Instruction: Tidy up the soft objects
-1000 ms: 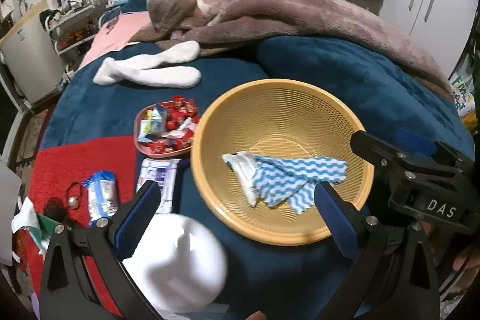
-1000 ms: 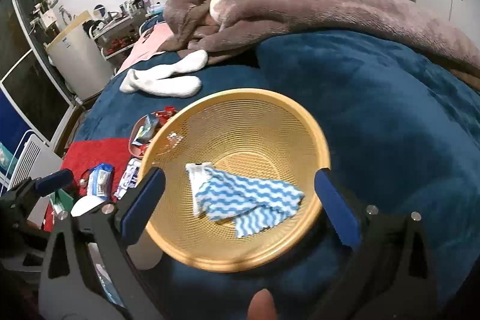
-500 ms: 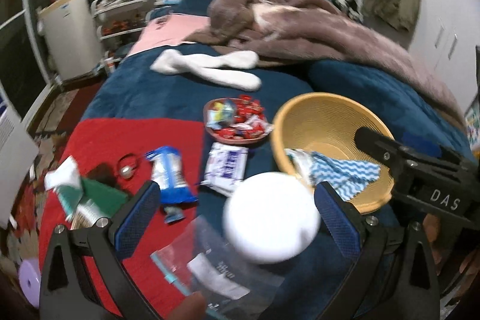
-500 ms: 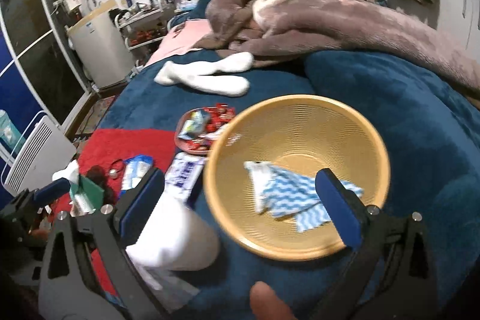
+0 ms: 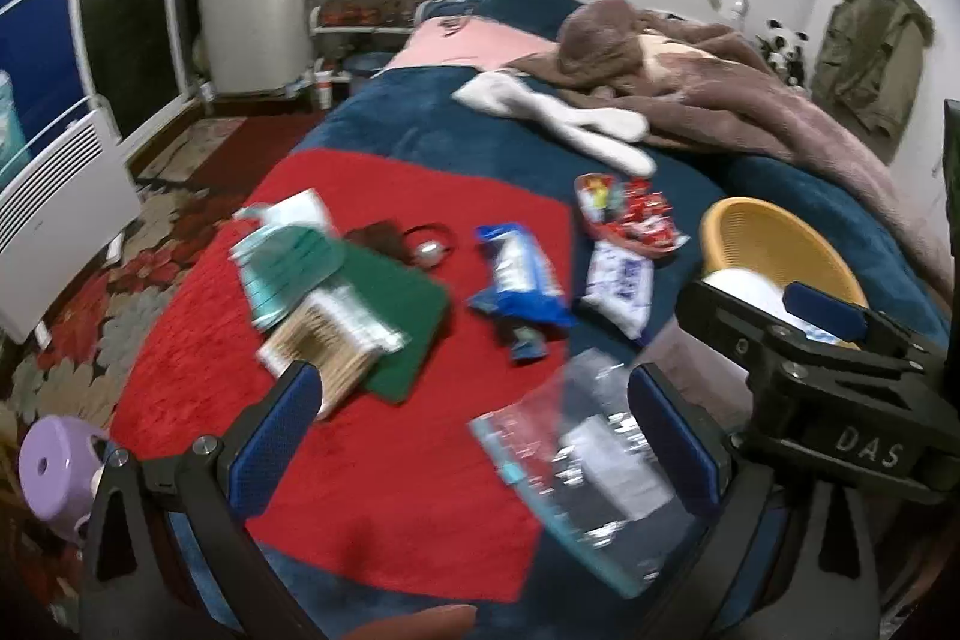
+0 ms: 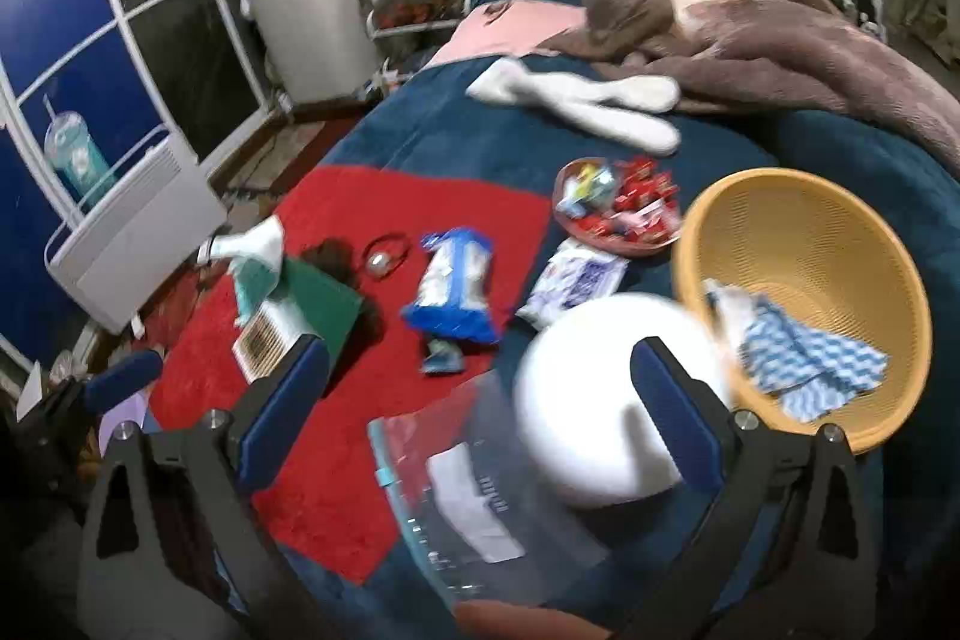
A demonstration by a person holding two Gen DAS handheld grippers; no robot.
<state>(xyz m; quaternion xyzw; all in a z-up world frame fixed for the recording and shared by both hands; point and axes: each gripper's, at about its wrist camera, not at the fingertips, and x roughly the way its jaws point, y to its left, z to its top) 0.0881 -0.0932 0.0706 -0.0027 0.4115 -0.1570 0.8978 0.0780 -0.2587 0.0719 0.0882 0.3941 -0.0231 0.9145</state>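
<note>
Bed scene, ordered left to right around the yellow basket (image 6: 804,244) as landmark. Far left of the basket, a green cloth (image 6: 318,298) lies on the red mat (image 6: 336,436) with a teal-and-white packet (image 6: 255,268) at its left edge. Nearer the basket lie a blue-and-white snack bag (image 6: 453,289), then a white wipes pack (image 6: 576,280) and a red candy dish (image 6: 618,211) just beside the rim. A clear zip bag (image 6: 474,490) and a white round object (image 6: 606,400) lie below and left of the basket, the round object touching its rim. Inside the basket rests the blue-and-white wavy cloth (image 6: 804,358). Behind the basket lie white socks (image 6: 588,100) and a brown blanket (image 6: 750,34). The left tool (image 5: 474,436) is spread wide and empty over the mat; the right tool (image 6: 480,400) is likewise wide and empty, its right finger before the round object.
</note>
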